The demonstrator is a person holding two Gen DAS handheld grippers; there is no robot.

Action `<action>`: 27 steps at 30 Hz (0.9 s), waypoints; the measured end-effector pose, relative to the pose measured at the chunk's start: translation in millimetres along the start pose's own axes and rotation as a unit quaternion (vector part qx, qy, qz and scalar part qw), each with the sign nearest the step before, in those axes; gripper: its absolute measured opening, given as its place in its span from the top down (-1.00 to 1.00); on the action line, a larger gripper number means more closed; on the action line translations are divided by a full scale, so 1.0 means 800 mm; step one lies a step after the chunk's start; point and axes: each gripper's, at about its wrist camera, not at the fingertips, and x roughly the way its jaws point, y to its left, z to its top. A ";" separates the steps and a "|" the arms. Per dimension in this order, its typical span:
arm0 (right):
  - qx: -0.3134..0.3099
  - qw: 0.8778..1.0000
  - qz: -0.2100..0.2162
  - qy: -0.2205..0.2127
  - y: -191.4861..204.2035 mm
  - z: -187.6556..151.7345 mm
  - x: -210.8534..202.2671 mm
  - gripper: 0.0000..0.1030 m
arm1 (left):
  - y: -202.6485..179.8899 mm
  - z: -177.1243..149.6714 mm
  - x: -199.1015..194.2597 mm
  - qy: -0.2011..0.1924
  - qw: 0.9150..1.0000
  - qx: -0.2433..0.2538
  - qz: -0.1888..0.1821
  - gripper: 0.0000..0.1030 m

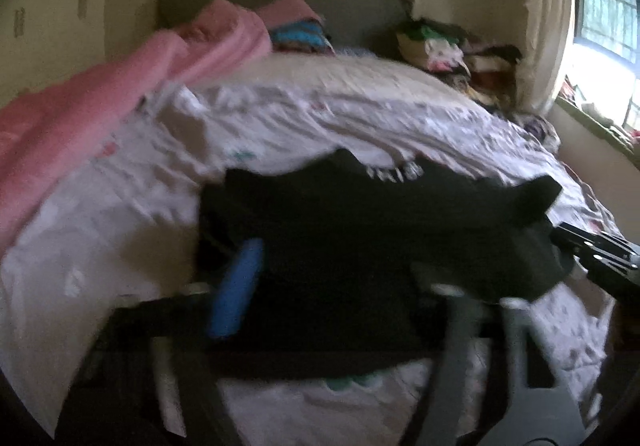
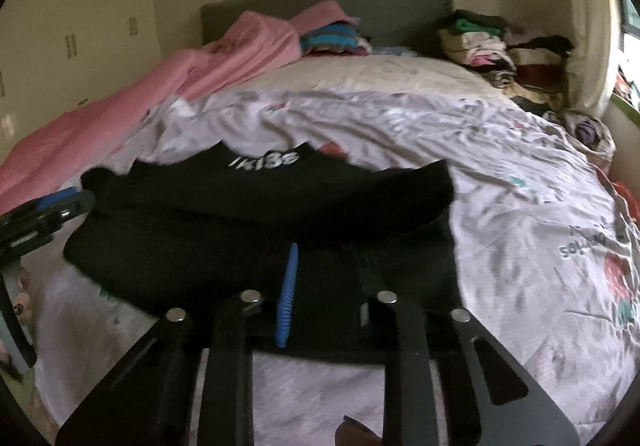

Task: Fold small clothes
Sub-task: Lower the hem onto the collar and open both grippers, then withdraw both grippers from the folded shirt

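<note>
Lying between both fingers point(image 2: 289, 286) — black garment point(image 2: 256, 222), on bedsheet point(image 2: 500, 186)

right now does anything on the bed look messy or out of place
The black garment lies uneven, its top layer skewed over the lower one. A pink blanket is bunched along the bed's left side, and loose clothes are heaped by the headboard. Nothing looks damaged.

Premises: a bedroom in a private home. A bed point(image 2: 400, 134) with a grey headboard point(image 2: 320, 2) carries a rumpled printed sheet, a pink blanket point(image 2: 168, 82) and piled clothing point(image 2: 492, 42). A barred window point(image 1: 604, 2) admits daylight on one side.
</note>
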 end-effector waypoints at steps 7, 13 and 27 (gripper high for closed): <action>-0.044 0.999 -0.003 0.029 0.028 -0.009 0.014 0.67 | 0.016 -0.014 0.034 0.061 0.998 -0.024 0.008 0.69; -0.037 0.996 -0.041 0.072 0.015 -0.010 0.056 0.67 | 0.029 -0.008 0.045 0.058 0.998 -0.026 0.027 0.68; 0.000 0.997 -0.018 0.080 -0.012 0.047 0.129 0.67 | 0.071 0.020 0.079 0.017 0.998 -0.052 0.034 0.47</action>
